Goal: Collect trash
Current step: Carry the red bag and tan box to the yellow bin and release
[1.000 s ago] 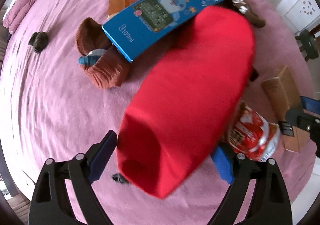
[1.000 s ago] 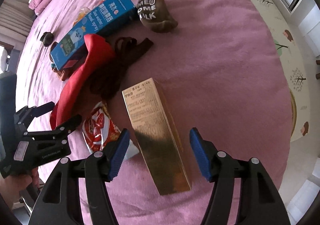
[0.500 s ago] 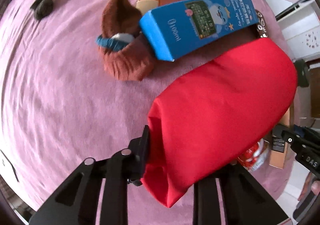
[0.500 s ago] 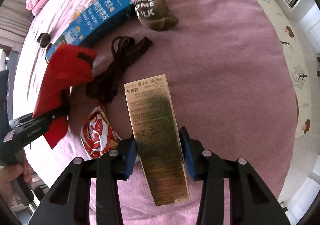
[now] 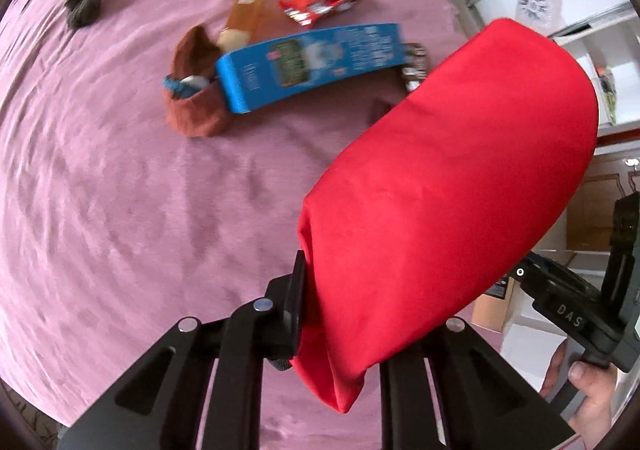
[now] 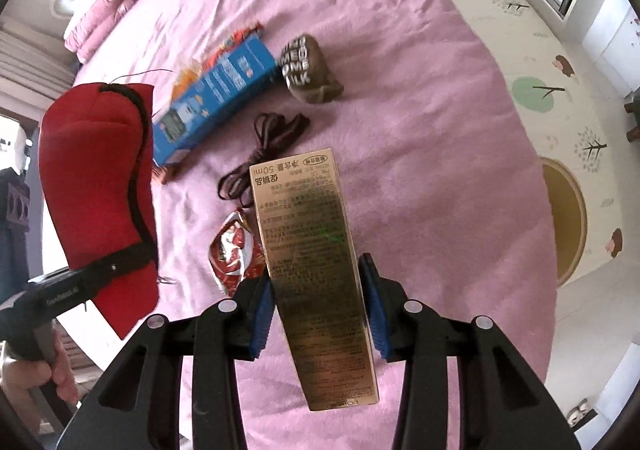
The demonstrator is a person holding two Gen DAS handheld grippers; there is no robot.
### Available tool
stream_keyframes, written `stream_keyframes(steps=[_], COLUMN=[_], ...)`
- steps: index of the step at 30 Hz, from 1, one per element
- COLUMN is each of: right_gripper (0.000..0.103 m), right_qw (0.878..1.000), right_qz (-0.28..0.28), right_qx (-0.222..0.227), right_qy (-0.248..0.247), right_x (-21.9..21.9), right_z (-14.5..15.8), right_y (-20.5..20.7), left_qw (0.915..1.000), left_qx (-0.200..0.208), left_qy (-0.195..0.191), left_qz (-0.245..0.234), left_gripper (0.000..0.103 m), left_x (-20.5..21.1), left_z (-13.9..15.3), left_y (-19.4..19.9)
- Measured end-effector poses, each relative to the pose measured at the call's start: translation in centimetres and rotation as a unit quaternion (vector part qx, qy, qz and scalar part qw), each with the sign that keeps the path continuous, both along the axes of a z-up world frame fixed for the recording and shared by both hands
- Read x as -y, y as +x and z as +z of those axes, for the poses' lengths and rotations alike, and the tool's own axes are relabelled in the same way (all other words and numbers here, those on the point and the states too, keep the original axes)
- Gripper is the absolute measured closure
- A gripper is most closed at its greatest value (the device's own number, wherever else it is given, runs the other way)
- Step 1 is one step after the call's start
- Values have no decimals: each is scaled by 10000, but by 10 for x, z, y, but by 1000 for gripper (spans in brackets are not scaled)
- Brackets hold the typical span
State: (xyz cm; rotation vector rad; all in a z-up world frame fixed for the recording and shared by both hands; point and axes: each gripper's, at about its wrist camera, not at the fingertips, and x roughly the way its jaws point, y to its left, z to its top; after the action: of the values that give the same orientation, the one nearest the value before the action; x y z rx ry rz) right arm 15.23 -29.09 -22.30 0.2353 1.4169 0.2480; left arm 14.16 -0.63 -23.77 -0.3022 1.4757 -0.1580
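We see the left gripper (image 5: 320, 334) clamped on a fold of the red cloth bag (image 5: 448, 201), which hangs free above the pink bed (image 5: 120, 209). The right gripper (image 6: 318, 320) pinches the gold box (image 6: 312, 250) between its blue pads (image 6: 262, 320), the box tilted up off the bed cover. Both sets of jaws have just closed on what they hold. Below, on the bed, lie a blue carton (image 6: 216, 89), a crumpled red snack wrapper (image 6: 234, 256) just beside the gold box, a dark cord (image 6: 268, 147), and a brown sock with white lettering (image 6: 308, 71). A second red wrapper (image 5: 320, 5) lies beyond the blue carton, near a rust-brown sock (image 5: 194, 97).
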Motion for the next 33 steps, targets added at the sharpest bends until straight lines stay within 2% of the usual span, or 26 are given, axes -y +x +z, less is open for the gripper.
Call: stream_keyframes(steps=[3,8,14,21,33], right_gripper=[64,64,64,64,64], right_qw=[9999,9991,9972,9930,9807], right_qz=[-50,-185,-482,-1025,-1893], right_qx=[123,358,521,512,447], right_qy=[55,164,235,295,208], right_x=[9,31,76,141,252], right_z=[15,43,60,60,48], right_y=[-1,-6,-10,-20,-38], left_qw=[9998,9987,9961,9911,9810], left_qx=[119,194,135,44,-168], left_qy=[-16,-72,-231,-369,-399], left_qz=[-158,-457,-836,-1279,-1893], left_gripper=[89,89,89,89,89], left_x=[22,82,148,221,340], left_z=[15,33,31,28,4], left_y=[-5,-3,19,29,40])
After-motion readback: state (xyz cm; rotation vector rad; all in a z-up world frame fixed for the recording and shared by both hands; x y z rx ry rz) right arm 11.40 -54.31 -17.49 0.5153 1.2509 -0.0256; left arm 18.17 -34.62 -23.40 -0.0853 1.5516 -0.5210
